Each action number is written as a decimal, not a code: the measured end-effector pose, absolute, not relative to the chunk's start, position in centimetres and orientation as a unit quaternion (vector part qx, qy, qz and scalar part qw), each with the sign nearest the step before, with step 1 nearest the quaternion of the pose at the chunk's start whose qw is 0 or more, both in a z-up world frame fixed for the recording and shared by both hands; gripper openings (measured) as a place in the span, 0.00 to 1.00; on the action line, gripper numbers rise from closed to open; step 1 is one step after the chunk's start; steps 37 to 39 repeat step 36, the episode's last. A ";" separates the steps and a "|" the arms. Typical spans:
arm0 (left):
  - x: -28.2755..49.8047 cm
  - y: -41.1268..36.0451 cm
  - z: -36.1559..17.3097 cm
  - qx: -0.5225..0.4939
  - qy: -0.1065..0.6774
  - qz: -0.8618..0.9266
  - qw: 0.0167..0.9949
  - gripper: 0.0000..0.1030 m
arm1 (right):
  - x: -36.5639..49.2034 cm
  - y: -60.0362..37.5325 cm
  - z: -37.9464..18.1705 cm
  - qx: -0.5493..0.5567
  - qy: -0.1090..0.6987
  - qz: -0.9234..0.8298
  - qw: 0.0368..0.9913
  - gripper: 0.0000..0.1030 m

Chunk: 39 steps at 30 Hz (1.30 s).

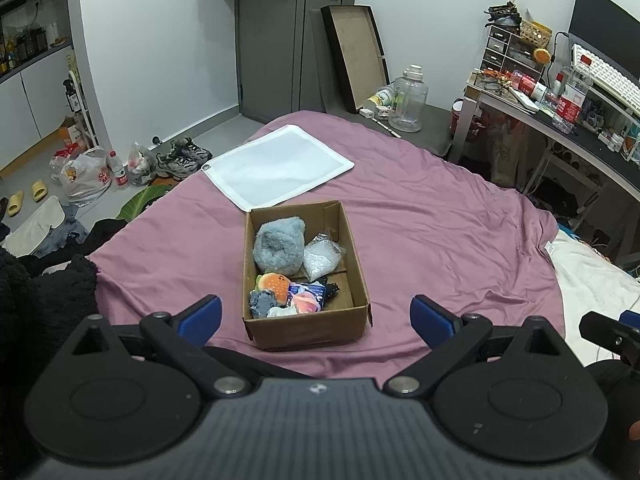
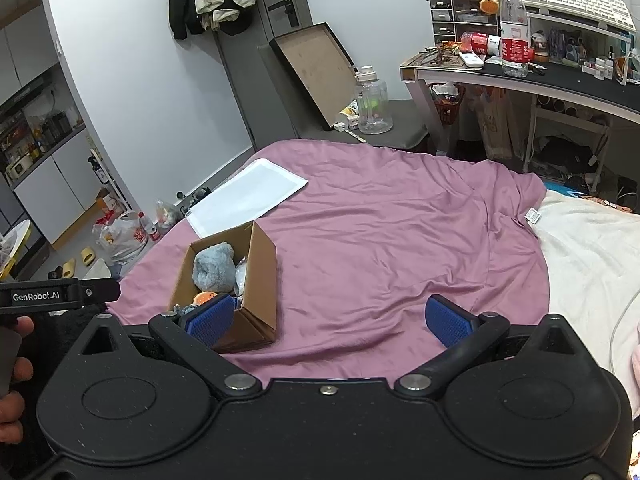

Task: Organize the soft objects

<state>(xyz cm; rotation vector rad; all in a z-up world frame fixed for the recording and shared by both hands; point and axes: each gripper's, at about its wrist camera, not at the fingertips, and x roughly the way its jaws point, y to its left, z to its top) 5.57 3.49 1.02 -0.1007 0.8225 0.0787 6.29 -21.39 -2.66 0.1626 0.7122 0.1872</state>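
Messy little bedroom, with a bed under a mauve sheet (image 1: pixel 420 220) taking up the middle. Going left to right: a heap of dark fleecy fabric (image 1: pixel 44 292) sits on the bed's left edge, then the left claw (image 1: pixel 316 316), wide open and holding nothing. Its pads frame a small cardboard box (image 1: pixel 306 326) just ahead of it on the sheet.

Soft stuff fills that box: a grey fluffy plush (image 1: pixel 279 247) at the far end, a clear crinkly bag (image 1: pixel 321 258) beside it, and a jumble of small toys nearer the claw, including an orange burger-looking one (image 1: pixel 274 283). A flat white pouch (image 1: pixel 276 166) lies just beyond the box.

Further right is the right claw (image 2: pixel 328 320), also spread open and empty, hanging over bare sheet with the box off by its left pad.

Honestly this fits either a box about to be emptied or one just filled, can't say which. Whichever it is, I'd grab squishy things through the middle of the body, come straight down, and keep the pads off the box walls so it doesn't slide.
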 end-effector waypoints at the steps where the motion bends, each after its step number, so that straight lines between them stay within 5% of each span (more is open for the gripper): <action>1: 5.5 3.4 1.1 -0.048 0.400 0.038 0.915 0.97 | 6.3 -21.4 -2.7 0.080 0.348 0.091 0.930 1.00; 39: 4.1 3.1 0.9 -0.049 0.384 0.027 0.922 0.97 | 5.8 -21.2 -3.4 0.088 0.346 0.101 0.928 1.00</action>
